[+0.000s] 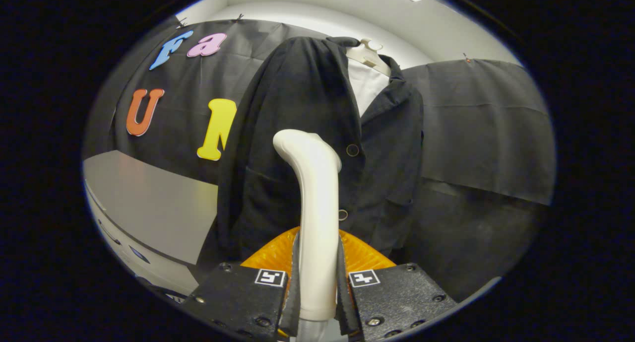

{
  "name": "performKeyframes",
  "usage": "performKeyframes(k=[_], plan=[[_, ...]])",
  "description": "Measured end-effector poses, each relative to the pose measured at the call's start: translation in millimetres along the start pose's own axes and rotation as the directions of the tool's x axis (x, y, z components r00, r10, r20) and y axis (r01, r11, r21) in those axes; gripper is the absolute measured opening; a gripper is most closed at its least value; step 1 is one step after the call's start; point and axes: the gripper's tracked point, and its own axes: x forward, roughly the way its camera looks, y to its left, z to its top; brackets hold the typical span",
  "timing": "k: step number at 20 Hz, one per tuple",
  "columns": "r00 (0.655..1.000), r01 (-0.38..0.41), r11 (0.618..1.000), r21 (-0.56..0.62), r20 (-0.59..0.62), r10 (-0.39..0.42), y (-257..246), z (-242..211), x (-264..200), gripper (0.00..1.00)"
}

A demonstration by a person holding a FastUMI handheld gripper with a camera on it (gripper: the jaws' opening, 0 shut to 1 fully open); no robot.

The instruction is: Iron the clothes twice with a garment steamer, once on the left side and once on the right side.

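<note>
Your gripper (318, 275) pinches the white curved plastic steamer handle (315, 208), both fingers pressed on it. Steamer head sits against the dark buttoned jacket (297, 99) hanging just beyond, near its centre placket.

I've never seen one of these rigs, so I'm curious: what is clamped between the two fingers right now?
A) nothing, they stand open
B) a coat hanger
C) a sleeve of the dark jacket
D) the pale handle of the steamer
D: both fingers of the gripper press on the pale steamer handle, which rises between them in front of the dark jacket hanging beyond.
</note>
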Motion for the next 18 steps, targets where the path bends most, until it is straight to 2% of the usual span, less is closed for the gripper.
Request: performKeyframes(k=[12,18], plan=[[0.992,-0.010,0.999,-0.034,-0.126,0.006,1,-76,-1,0.33],[0.970,-0.030,0.998,-0.047,-0.242,0.017,8,-135,-11,0.33]])
